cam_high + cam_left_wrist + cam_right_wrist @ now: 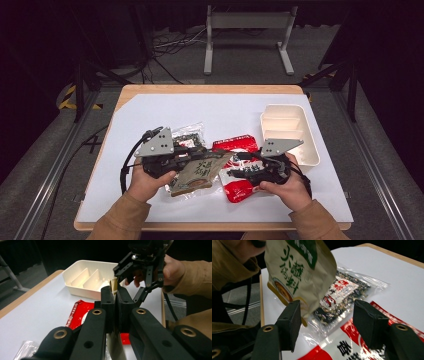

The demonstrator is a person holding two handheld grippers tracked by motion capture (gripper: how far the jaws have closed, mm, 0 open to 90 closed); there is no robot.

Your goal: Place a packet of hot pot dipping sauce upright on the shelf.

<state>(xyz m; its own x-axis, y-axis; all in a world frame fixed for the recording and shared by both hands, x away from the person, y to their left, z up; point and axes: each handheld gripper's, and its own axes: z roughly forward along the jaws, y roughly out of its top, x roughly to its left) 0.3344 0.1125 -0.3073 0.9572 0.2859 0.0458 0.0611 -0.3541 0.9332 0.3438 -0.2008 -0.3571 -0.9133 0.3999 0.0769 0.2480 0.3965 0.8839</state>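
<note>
L gripper (186, 159): jaws clamped on tan pouch (200, 172), held off the table's white sheet (150, 200), likely for a handover.
Tan pouch: mid-sheet, near front edge, above clear packet (190, 134) & red packet (237, 165).
R gripper (235, 167): jaws wide apart, nothing gripped, pouch edge just by one pad.
White tray (287, 132): right side, empty; likely drop spot.
Room: back & left of sheet bare.

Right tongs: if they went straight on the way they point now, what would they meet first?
Probably the tan pouch, hanging just ahead of the open right tongs and held by the left tongs; depth is unclear.
</note>
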